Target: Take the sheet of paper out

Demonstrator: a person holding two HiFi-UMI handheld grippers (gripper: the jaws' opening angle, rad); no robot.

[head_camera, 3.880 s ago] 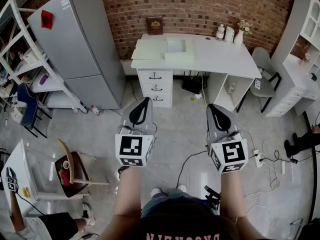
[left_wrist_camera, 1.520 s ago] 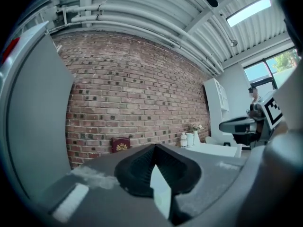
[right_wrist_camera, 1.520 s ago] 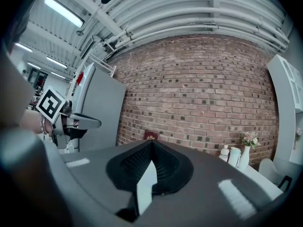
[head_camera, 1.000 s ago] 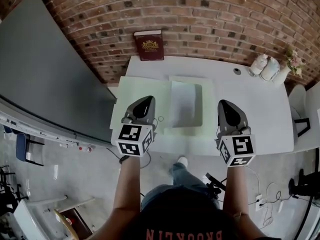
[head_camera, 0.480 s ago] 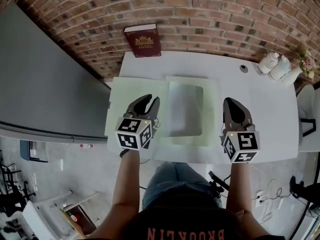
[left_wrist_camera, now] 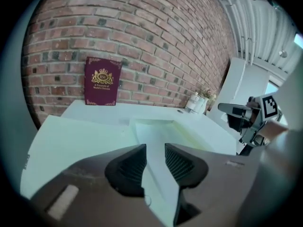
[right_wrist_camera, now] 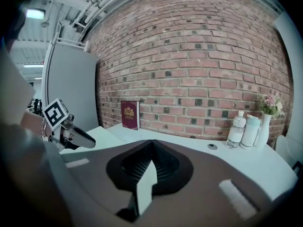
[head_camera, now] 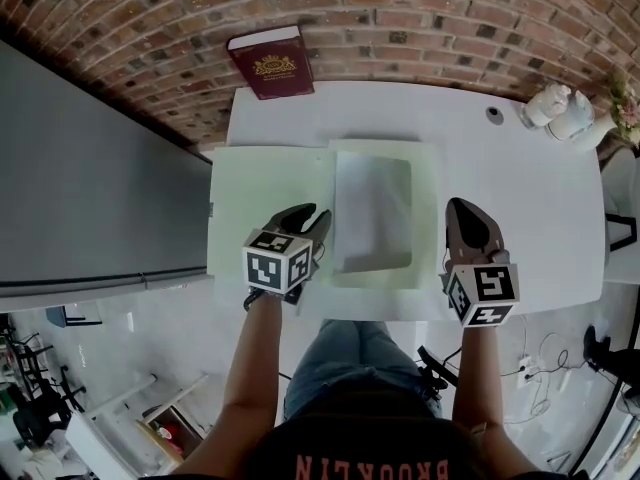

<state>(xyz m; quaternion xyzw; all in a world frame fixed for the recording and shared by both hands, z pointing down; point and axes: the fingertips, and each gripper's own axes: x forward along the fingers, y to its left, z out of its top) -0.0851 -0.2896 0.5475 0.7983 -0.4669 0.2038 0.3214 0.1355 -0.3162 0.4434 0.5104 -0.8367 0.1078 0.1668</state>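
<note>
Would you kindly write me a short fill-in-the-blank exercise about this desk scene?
1. The book leans against the ___ wall.
2. The box holds a sheet of ___.
3. The right gripper has its jaws ___.
4. The vase holds ___.
Missing words: brick; paper; shut; flowers.

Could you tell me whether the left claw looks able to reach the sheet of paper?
Probably yes: the left claw, jaws just opening with nothing between them, hovers by the open box, and nothing covers the sheet of paper inside.
</note>
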